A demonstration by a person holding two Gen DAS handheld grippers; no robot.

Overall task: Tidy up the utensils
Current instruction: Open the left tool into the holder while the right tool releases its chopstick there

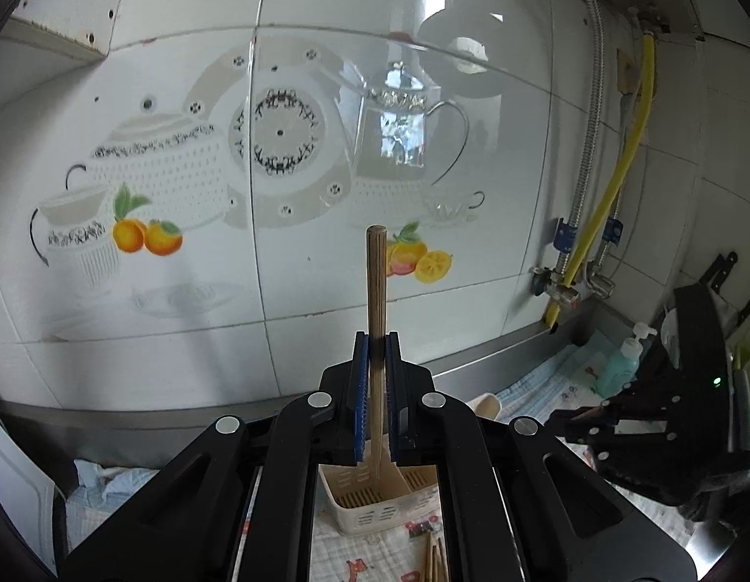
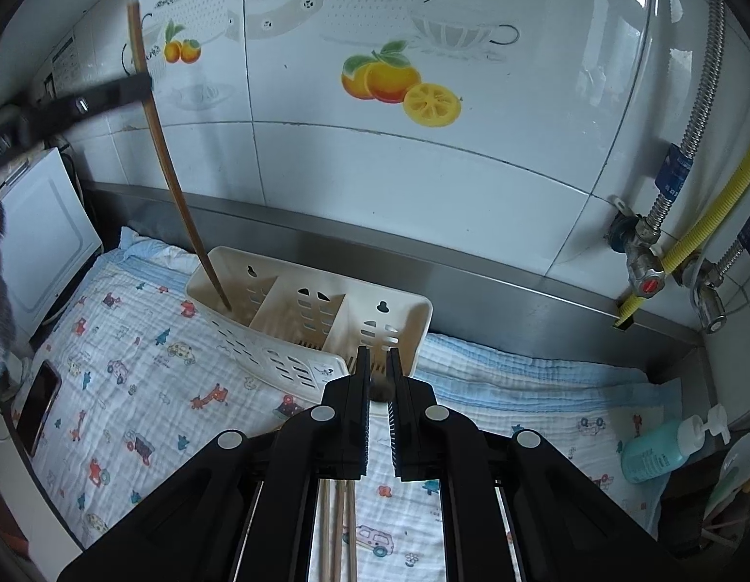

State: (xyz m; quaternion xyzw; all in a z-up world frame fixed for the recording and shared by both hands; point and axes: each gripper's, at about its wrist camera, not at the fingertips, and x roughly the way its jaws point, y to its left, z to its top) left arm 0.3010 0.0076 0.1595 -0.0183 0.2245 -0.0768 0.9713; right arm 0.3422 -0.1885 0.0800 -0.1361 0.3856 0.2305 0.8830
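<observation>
My left gripper [image 1: 376,344] is shut on a wooden chopstick [image 1: 376,286] and holds it upright; its lower end reaches into the left compartment of a cream slotted utensil holder [image 1: 370,516]. In the right wrist view the same chopstick [image 2: 173,184] slants down into the holder [image 2: 404,313], with the left gripper [image 2: 132,85] blurred at upper left. My right gripper [image 2: 378,363] is nearly shut on a small brown utensil end [image 2: 380,387], just in front of the holder. Several chopsticks [image 2: 338,528] lie on the cloth under it.
A patterned cloth [image 2: 132,388] covers the counter. A phone [image 2: 38,412] lies at the left edge. A teal pump bottle [image 2: 665,446] lies at the right. A valve [image 2: 644,262] and yellow hose [image 2: 714,208] stand at the tiled back wall. A steel ledge runs behind the holder.
</observation>
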